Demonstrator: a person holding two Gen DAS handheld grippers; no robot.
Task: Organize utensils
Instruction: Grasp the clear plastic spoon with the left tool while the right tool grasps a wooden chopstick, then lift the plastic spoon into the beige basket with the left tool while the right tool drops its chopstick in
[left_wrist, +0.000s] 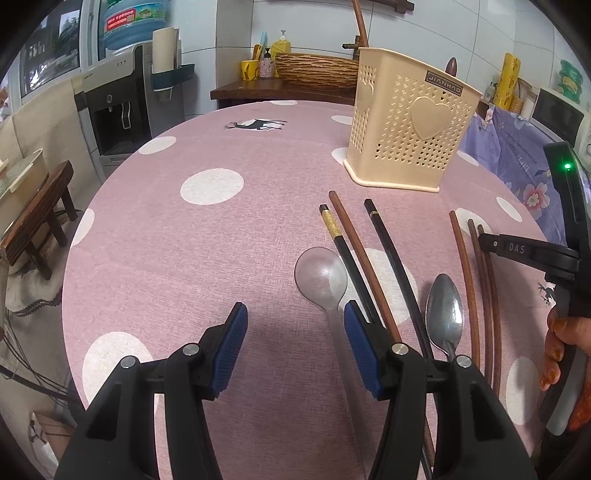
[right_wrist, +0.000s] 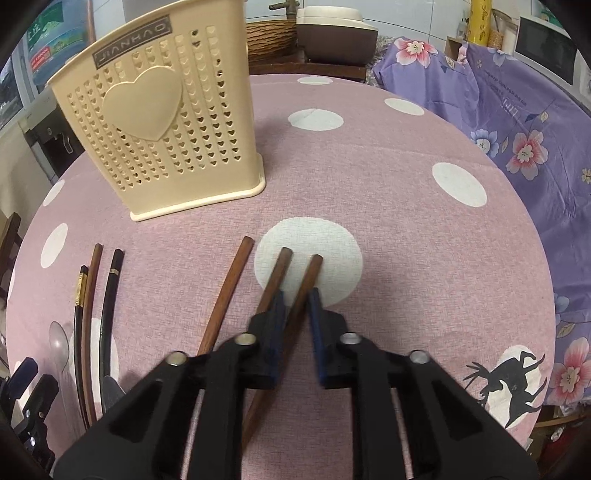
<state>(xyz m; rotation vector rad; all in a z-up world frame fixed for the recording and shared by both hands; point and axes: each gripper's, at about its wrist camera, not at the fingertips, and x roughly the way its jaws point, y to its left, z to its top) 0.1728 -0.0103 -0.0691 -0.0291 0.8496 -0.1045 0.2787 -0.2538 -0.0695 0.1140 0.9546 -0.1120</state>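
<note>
1. A round table (left_wrist: 221, 229) is covered by a pink cloth with white dots.
2. A cream utensil holder (left_wrist: 410, 122) is stood upright on it.
3. Just in front of the holder, black chopsticks (left_wrist: 388, 240) and brown chopsticks (right_wrist: 225, 295) are laid flat.
4. Nearer than these, a clear plastic spoon (left_wrist: 320, 277) and a metal spoon (left_wrist: 444, 317) are laid.

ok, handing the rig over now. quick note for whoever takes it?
Left hand-held gripper: open, holding nothing, low over the table beside the clear plastic spoon.
Right hand-held gripper: narrowed around the rightmost brown chopstick; whether it is gripped yet is unclear.
On the cloth: four brown chopsticks, two black chopsticks, the clear spoon, a metal spoon.
Done: no utensils show above the rim of the beige holder.
Left: everything goes in.
</note>
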